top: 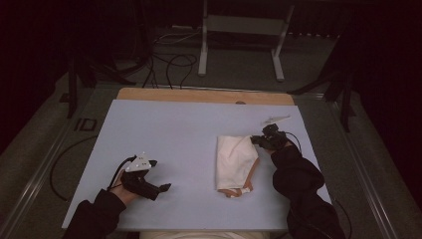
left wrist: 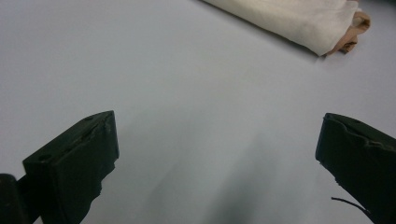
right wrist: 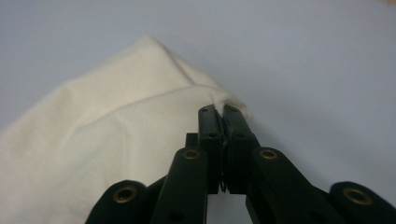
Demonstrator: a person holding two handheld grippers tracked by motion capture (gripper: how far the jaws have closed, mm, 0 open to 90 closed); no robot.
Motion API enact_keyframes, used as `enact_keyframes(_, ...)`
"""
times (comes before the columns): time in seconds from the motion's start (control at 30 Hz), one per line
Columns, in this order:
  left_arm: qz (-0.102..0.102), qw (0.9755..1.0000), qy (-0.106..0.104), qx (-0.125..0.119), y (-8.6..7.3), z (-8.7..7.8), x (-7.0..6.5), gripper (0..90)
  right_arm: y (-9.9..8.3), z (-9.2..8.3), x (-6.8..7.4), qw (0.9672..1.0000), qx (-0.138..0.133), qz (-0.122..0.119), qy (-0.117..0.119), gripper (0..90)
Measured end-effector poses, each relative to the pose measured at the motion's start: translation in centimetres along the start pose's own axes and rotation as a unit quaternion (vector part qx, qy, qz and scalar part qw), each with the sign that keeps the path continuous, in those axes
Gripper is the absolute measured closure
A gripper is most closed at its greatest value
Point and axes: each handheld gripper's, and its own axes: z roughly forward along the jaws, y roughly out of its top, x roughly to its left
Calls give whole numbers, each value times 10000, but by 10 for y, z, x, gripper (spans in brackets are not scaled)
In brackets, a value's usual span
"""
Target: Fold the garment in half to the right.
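A folded cream cloth bag (top: 235,160) with tan straps lies on the pale blue mat (top: 174,129), right of centre. My right gripper (top: 259,141) is at the bag's upper right corner, shut on a pinch of the cream fabric (right wrist: 223,100). The bag spreads to the left below the jaws in the right gripper view. My left gripper (top: 160,175) rests low at the mat's front left, open, with bare mat between its fingertips (left wrist: 74,161). The bag's folded end (left wrist: 299,16) and a tan strap (left wrist: 355,32) lie beyond it, apart from the jaws.
A wooden board edge (top: 204,95) runs along the mat's far side. A small pale scrap (top: 275,120) lies near the back right corner. Cables and a white metal stand (top: 239,30) are on the floor behind the table. A dark sleeve (top: 298,189) covers the front right.
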Motion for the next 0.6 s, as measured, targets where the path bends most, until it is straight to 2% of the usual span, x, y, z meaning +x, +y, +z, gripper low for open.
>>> enact_keyframes(0.1,-16,10000,5,-24,0,0,0,2,12,-8,5,9998,-146,-128,-25,881)
enact_keyframes(0.3,-22,10000,7,-41,0,0,1,2,22,-22,8,9989,-357,-286,-59,881)
enact_keyframes(0.6,-27,10000,29,-32,0,0,1,2,11,-7,-6,9998,-87,-87,-125,881)
